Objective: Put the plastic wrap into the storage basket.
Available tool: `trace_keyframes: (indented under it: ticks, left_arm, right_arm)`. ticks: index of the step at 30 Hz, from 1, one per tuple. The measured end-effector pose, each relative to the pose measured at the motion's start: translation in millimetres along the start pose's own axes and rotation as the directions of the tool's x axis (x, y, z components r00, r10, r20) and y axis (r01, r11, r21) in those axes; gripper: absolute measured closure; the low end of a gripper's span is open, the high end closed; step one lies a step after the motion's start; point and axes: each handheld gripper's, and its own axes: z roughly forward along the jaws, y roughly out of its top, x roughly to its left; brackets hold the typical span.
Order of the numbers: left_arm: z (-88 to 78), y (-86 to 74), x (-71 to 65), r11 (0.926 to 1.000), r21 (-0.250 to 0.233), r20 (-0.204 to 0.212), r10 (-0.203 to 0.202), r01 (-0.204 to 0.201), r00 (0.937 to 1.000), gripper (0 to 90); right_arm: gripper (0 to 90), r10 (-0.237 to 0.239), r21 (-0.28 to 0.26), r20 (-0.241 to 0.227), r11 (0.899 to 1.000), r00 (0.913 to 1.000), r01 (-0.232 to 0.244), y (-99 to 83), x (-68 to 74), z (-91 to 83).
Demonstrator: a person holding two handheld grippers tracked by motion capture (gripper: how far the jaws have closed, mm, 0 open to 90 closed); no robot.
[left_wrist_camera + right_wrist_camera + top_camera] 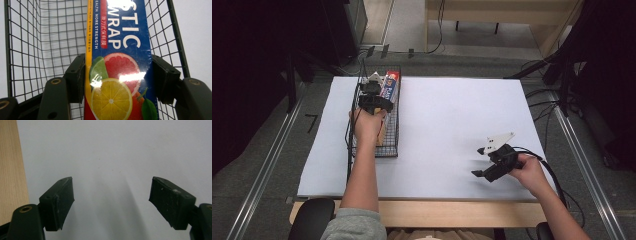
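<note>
High view first: the person's left hand (368, 125) reaches into a black wire basket (393, 145) at the left of the white surface (447, 130), and the left gripper (373, 95) sits down inside it against a long box of plastic wrap (390, 86). From the left gripper view, its two black jaws are closed in on the box's two long sides, one pad pressed to the yellow edge and the other to the blue edge, so the plastic wrap box (120, 62) is pinched between them, with the printed citrus slices right at the grip. The basket's mesh (47, 42) rises around the box on both sides. Over on the right side of the surface, well apart from the basket, the right hand (528, 172) holds the right gripper (484, 162) low over bare white sheet. Its jaws are spread wide, as the right gripper view shows, with nothing between them and only the white covering (112, 157) and a strip of wooden edge (10, 170) beyond. I count one basket, one box of wrap, two grippers.
</note>
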Motion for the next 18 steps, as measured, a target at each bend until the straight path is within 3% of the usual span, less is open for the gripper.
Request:
trace_keyframes:
  ticks: [13,18]
  left_arm:
    - [15.3,-6.8,-6.0,0.9967,0.068,0.041,0.041,-0.044,0.9983,35.2]
    - [12.8,-7.6,-4.8,0.9977,0.049,0.062,0.044,-0.048,0.9971,34.5]
  right_arm:
    - [20.3,-0.005,0.005,0.002,1.000,1.0000,0.005,0.3,0.6,0.5]
    - [20.3,-0.003,0.003,0.001,1.000,1.0000,0.003,0.0,0.8,0.0]
